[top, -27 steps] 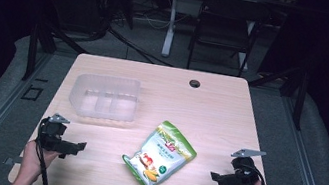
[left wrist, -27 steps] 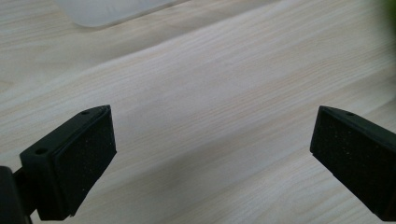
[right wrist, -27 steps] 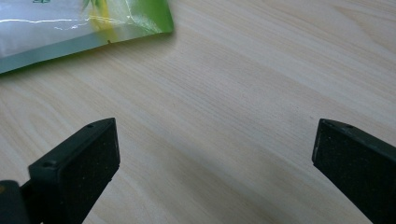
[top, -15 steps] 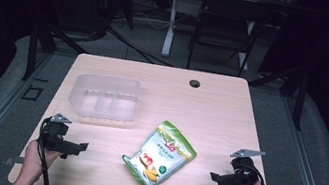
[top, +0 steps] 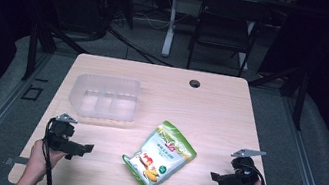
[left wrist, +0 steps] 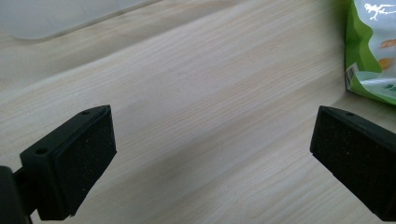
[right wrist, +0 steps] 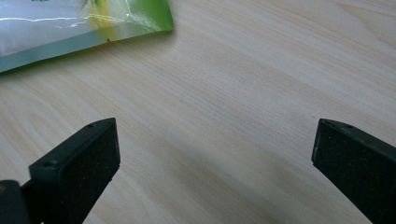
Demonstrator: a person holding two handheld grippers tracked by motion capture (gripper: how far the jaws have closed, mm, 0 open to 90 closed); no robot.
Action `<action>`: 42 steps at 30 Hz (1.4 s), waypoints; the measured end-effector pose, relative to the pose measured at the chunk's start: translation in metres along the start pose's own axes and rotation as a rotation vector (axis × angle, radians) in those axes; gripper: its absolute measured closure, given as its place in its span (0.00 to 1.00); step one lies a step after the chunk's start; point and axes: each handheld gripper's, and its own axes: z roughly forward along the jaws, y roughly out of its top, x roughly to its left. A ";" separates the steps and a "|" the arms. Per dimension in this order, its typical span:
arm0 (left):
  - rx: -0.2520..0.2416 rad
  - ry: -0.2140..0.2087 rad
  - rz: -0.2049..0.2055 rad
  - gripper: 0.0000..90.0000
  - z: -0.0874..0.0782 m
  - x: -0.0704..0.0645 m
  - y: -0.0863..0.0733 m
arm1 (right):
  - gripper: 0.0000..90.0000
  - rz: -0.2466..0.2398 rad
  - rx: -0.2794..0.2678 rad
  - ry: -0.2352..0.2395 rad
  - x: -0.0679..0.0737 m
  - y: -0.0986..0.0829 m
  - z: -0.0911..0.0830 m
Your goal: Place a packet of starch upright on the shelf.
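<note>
Left gripper [top: 84,148]: we hold it low over the near left part of the table, jaws spread wide with only bare wood between them; it points toward the snack bag and stays apart from it.
Right gripper [top: 215,176]: we hold it over the near right part of the table, jaws likewise wide apart with nothing between them; it points toward the bag from the other side, not touching it.
Snack bag [top: 160,156]: a green pouch lying flat and slanted on the near middle of the table, between our two grippers; one edge shows at the upper right of the left gripper view [left wrist: 371,51] and one at the upper left of the right gripper view [right wrist: 79,23].
Plastic container [top: 105,98]: clear, compartmented, standing on the left half, beyond the left gripper and well apart from the bag.
Table [top: 210,110]: light wood, with a small dark hole [top: 195,83] near its far edge.
</note>
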 end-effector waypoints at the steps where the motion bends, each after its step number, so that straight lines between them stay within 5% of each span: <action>1: -0.004 0.000 0.002 0.01 0.001 -0.001 0.001 | 0.01 -0.001 -0.005 0.001 0.000 0.000 0.000; 12: 0.006 -0.039 0.029 0.00 0.003 -0.011 0.012 | 0.01 -0.017 0.004 -0.011 0.004 0.001 0.000; 42: 0.033 -0.202 0.174 0.01 0.035 -0.066 0.072 | 0.01 -0.012 0.015 -0.012 0.003 0.001 0.001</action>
